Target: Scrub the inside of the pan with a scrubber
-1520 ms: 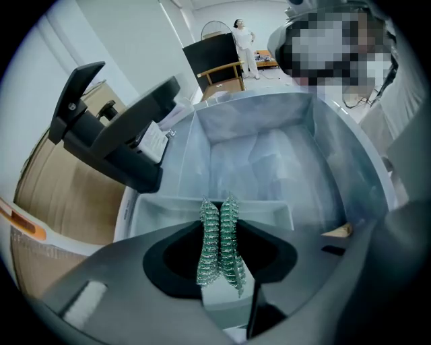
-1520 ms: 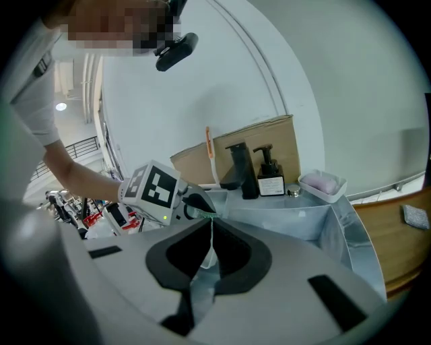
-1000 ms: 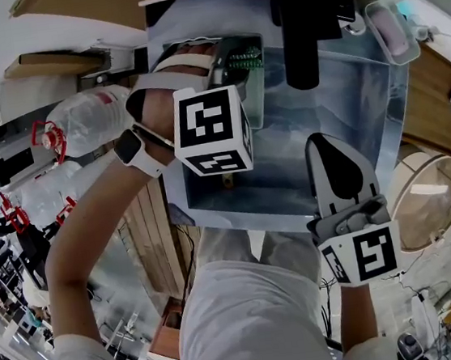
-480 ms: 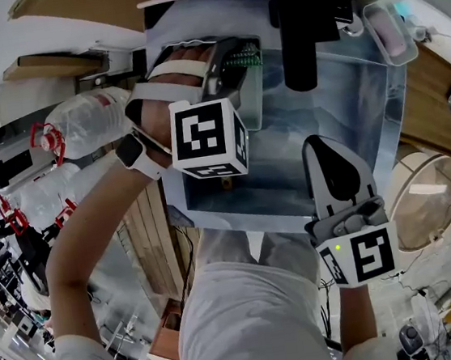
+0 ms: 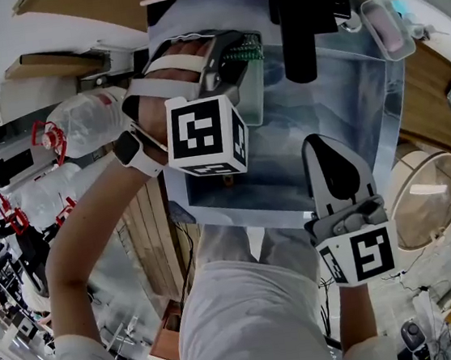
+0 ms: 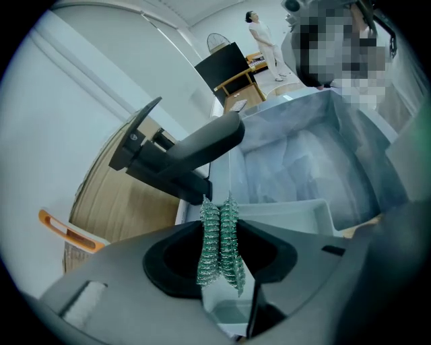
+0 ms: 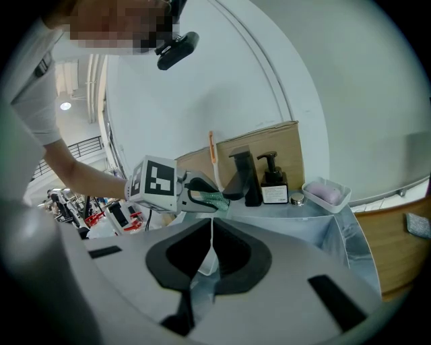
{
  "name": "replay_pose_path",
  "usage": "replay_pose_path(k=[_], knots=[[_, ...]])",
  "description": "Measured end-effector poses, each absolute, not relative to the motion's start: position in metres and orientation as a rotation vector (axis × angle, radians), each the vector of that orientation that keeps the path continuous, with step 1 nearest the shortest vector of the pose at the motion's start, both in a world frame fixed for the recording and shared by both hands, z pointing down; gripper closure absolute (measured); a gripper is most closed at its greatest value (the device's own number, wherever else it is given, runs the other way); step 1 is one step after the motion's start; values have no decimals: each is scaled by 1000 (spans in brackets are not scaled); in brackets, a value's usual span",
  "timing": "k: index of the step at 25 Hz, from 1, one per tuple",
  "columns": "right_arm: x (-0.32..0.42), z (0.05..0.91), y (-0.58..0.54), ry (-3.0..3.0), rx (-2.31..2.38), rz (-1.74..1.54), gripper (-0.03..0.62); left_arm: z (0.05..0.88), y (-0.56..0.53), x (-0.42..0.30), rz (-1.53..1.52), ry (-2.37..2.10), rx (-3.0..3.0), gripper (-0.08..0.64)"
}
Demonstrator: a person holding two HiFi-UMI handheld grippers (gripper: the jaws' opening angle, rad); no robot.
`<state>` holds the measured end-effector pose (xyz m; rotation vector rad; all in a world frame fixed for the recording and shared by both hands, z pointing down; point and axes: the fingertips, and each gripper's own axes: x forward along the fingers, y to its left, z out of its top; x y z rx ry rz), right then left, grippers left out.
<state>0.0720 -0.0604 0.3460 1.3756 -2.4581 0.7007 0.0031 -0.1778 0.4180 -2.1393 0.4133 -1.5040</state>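
The left gripper was clamped on the green wire scrubber, whose coils were pinched flat between the jaws; it hung above a pale tray at one corner of the steel sink, just beside the black tap; the right gripper had its jaws pressed together with nothing between them, near the sink's front edge and well apart from the scrubber; the left gripper's cube bore black-and-white square markers; next to the tap stood a black pump bottle with a white label, its print too small to read; beside it a dish held a pink soap
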Motion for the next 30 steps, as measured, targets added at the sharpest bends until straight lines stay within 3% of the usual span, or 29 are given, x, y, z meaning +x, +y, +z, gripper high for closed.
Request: replay_pose_path(k=[12, 30], knots=[[70, 335, -54, -2467, 1397, 684, 583, 394, -176, -9, -1487, 484, -2163, 402], [59, 349, -44, -2449, 1368, 706, 583, 448, -161, -29, -1500, 423, -2111, 400]])
